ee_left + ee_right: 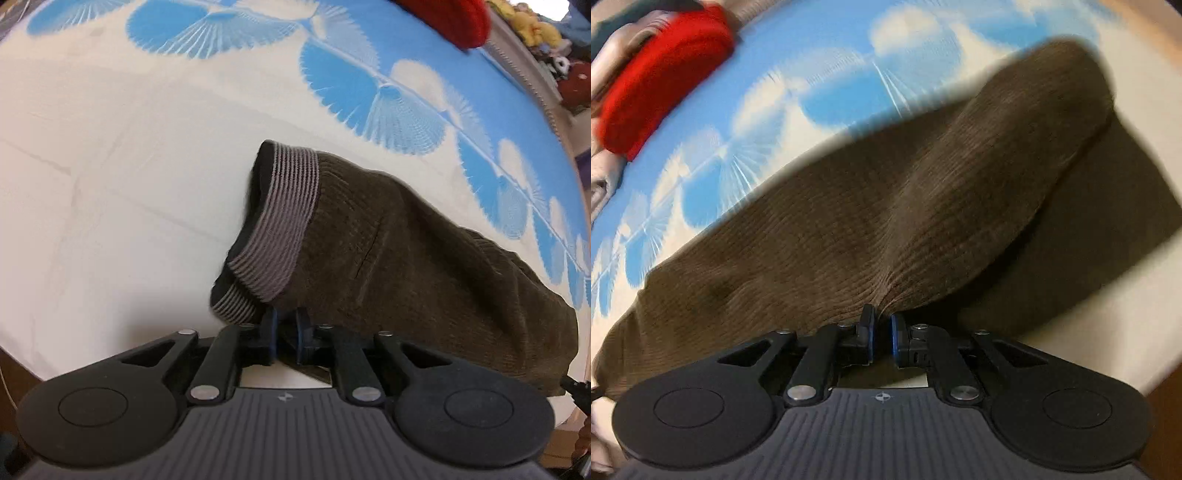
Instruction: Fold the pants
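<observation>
Pants (388, 251), brown corduroy, lie on the bed (110, 184), long axis running from the striped waistband (273, 225) at left toward the right. Left gripper (286, 325) pinches fabric beside the waistband; right gripper (882, 325) pinches the leg. A red cushion (665, 74) lies well apart.

Left of the pants (388, 236), the white sheet (110, 184) lies open from the near edge to the far blue pattern. A red cushion (450, 18) blocks the far right corner; toys (532, 26) crowd beyond it.
</observation>
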Demonstrator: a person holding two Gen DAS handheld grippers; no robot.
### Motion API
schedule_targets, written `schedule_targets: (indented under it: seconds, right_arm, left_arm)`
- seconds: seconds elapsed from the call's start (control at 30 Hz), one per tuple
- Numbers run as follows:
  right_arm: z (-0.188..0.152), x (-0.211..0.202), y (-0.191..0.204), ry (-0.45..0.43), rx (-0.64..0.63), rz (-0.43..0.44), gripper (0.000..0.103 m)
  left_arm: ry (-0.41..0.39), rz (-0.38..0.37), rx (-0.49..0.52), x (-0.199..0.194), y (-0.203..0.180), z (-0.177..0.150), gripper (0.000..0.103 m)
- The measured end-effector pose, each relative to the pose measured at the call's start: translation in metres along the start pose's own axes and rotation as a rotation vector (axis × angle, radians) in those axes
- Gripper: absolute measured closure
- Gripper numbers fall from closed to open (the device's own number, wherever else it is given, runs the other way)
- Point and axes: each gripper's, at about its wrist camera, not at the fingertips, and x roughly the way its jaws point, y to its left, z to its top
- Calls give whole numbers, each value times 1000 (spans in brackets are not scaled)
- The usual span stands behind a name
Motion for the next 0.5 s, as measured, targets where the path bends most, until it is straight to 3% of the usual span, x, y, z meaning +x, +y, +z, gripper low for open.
schedule_targets:
  seconds: [0.07,0.13,0.2,0.37,0.47,0.5]
  right_arm:
    - [0,-17,-11,-108,-40,-37,94]
    - [0,-31,-33,-188,20,-34,92]
    - [5,-37,-55,-236,129,-17,88]
    - [21,-43,-118,-385,400,-113,71]
    - [20,-31,-147,-394,539,-128,67]
    - [21,-26,-157,-386,575,-115,61]
  left_arm:
    - [-41,1,-8,-5,1,6,66]
    - [-53,11,-24,-5,2,9,57]
    - [-42,33,-42,-2,1,13,56]
    - [-51,95,-142,4,13,22,47]
    - [-29,82,-170,11,18,25,47]
    - [-15,86,-164,14,17,26,47]
